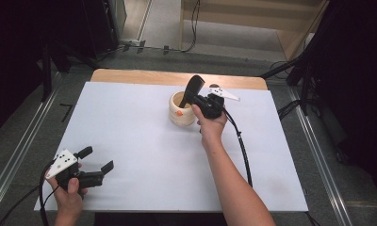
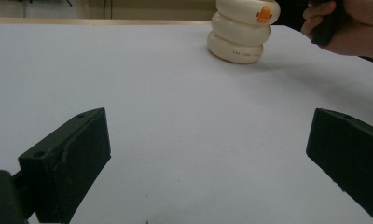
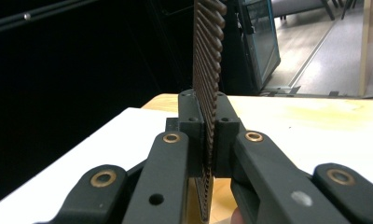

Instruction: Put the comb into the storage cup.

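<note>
A cream ringed cup (image 1: 182,110) with a small orange mark stands at the back middle of the white board (image 1: 144,136); in the left gripper view the cup (image 2: 240,32) is far ahead. My right gripper (image 1: 196,99) is beside the cup's right rim, shut on a black comb (image 1: 192,88) that slants up over the cup's mouth. In the right gripper view the comb (image 3: 206,56) stands upright, pinched between the jaws of my right gripper (image 3: 208,119). My left gripper (image 1: 96,159) rests open at the front left, and in its own view the left gripper (image 2: 208,154) has nothing between its fingers.
A wooden table edge (image 1: 177,77) runs behind the board. The right gripper's black cable (image 1: 243,150) trails across the board's right half. Metal floor rails (image 1: 318,155) flank the table, with dark stands and cables behind. The right hand (image 2: 348,28) is beside the cup.
</note>
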Available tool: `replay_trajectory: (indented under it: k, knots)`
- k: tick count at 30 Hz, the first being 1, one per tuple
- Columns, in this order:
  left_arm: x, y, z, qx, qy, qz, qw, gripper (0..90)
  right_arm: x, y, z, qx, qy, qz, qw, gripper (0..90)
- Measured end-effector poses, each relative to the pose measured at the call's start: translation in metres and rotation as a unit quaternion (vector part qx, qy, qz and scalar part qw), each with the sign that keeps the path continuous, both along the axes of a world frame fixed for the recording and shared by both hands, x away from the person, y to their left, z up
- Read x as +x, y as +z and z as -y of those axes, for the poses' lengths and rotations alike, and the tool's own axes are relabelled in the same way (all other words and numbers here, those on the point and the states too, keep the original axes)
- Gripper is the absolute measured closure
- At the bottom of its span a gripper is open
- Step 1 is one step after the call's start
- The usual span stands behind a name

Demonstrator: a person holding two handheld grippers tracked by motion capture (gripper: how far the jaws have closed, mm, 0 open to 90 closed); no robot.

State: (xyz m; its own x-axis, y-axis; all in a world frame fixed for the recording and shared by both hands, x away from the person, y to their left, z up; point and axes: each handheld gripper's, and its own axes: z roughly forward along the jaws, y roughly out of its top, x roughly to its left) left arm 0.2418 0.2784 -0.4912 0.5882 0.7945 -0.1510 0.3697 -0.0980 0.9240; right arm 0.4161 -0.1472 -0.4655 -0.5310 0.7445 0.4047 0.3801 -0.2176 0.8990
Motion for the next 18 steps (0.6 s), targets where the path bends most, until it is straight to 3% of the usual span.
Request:
replay_trajectory:
  k: [8,16,18]
  knots:
    - [0.0002,-0.0001,0.0003,0.0,0.0,0.0,1.0,0.0,0.0013,-0.0007,0.0027,0.007,-0.006,-0.012,0.9999,80.8]
    - [0.0002,-0.0001,0.0003,0.0,0.0,0.0,1.0,0.0,0.0004,0.0,0.0083,-0.019,-0.015,-0.029,0.9993,40.8]
    - [0.0002,-0.0001,0.0003,0.0,0.0,0.0,1.0,0.0,-0.0003,0.0014,0.01,-0.033,-0.019,-0.042,0.9984,28.4]
